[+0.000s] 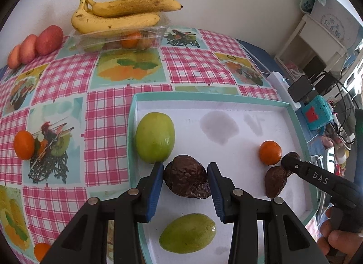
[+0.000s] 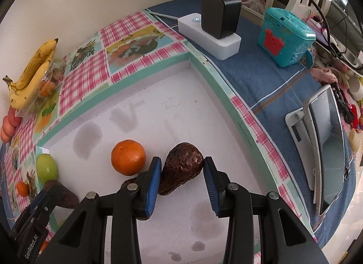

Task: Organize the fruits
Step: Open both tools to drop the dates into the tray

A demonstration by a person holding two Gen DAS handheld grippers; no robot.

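Checked cloth covers the counter [image 1: 109, 114] under a white tray [image 1: 226, 105]. Left gripper [image 1: 186, 187] pinches one avocado [image 1: 186, 179]; right gripper [image 2: 182, 182] pinches another avocado [image 2: 181, 171], both in the tray. Wrinkled skins might slip. Only the left view shows the lower green fruit [image 1: 188, 233].

checked cloth [image 1: 109, 105]: pink-white squares with fruit prints, covers counter | power strip [image 2: 209, 35]: white, 12 o'clock in right wrist view, black charger [image 2: 220, 15] plugged in | teal box [image 2: 284, 37]: red patch, 1 o'clock | blue cloth [image 2: 261, 78]: beneath both | tablet [image 2: 326, 146]: possibly, 3 o'clock
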